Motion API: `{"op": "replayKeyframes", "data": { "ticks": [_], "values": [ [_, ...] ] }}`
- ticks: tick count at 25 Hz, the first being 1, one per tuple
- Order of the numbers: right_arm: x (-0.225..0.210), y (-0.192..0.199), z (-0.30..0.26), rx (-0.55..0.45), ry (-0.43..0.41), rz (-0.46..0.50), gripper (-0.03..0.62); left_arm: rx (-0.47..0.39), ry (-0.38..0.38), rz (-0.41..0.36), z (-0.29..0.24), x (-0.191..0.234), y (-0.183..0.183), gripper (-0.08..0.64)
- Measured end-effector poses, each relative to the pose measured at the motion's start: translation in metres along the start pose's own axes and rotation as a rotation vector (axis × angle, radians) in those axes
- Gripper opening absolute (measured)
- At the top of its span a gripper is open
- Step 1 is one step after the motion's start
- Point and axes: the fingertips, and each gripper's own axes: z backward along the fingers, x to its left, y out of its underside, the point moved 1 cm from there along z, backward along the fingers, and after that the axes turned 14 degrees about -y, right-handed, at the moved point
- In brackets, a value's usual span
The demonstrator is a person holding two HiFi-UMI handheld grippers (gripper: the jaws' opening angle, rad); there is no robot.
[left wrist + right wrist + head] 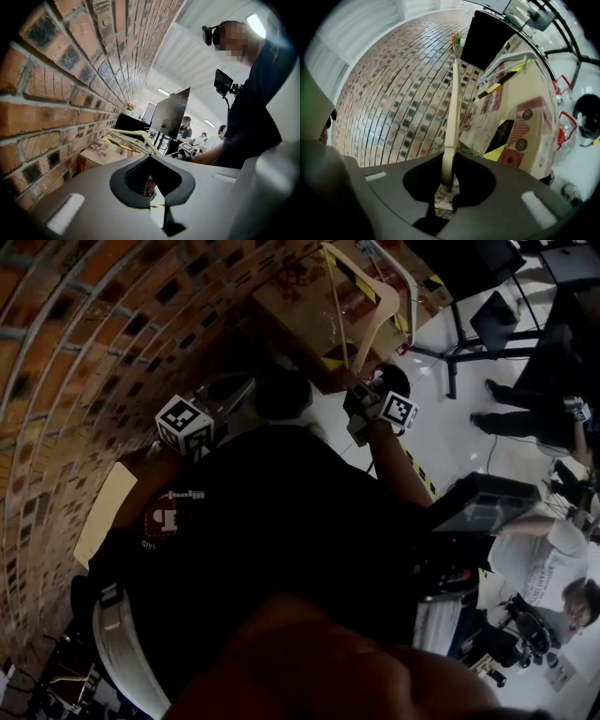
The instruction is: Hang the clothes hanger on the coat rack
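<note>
A red brick wall [84, 352] with pale mortar runs along the left side. The floor [450, 427] is white and glossy, crossed by a strip of yellow-and-black tape [417, 470]. A cardboard box [291, 306] stands against the wall. Farther along are a dark cabinet [133, 124] bearing a small flowering plant [129, 108], and a big black panel [171, 112] on a stand. Long strip lights [164, 92] light the white ceiling [197, 51].

Person wore black short-sleeved shirt [272, 521], red-and-white logo patch [161, 518] on it, pale grey strap [122, 643] with dark buckle. Black head camera [207, 33]. Left claw [150, 180] and right claw [447, 185] had grey shells, black pads. White left cube [185, 425] and right cube [398, 410] carried black square markers.
</note>
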Motion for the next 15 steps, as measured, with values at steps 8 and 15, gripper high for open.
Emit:
{"op": "replayKeyframes", "data": {
  "ticks": [8, 15],
  "values": [
    [0.062, -0.033, 0.036, 0.086, -0.128, 0.155, 0.063, -0.061, -0.019, 0.045, -0.016, -0.004, -0.038, -0.008],
    [0.111, -0.054, 0.03, 0.144, -0.409, 0.21, 0.063, -0.139, -0.134, 0.047, -0.007, 0.0, -0.052, -0.008]
  ]
}}
